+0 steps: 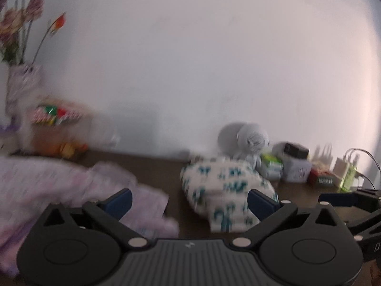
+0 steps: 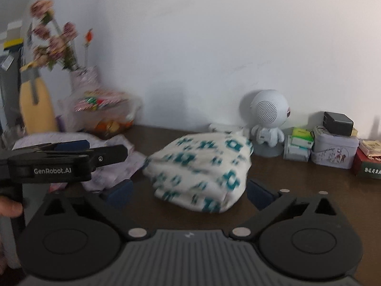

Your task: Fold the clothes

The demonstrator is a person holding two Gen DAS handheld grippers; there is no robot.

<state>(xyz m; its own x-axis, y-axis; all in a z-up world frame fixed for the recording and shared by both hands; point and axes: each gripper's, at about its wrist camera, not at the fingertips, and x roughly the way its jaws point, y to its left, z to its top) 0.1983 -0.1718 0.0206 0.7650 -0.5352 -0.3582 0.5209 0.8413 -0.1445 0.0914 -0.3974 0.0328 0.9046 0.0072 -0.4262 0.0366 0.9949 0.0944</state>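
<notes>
Two garments lie on the brown surface (image 2: 309, 186): a white, teal-printed bundle (image 2: 202, 171) looks already folded, centred; a pale lilac one (image 1: 59, 190) sprawls left, likely next; left gripper (image 1: 189, 203) and right gripper (image 2: 189, 194) both gape wide, empty.

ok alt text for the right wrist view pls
The right gripper hangs open and empty over a dark wooden table, facing a folded white garment with teal print. The left gripper reaches in from the left above a crumpled pale lilac garment; a white robot figurine stands by the wall.
</notes>
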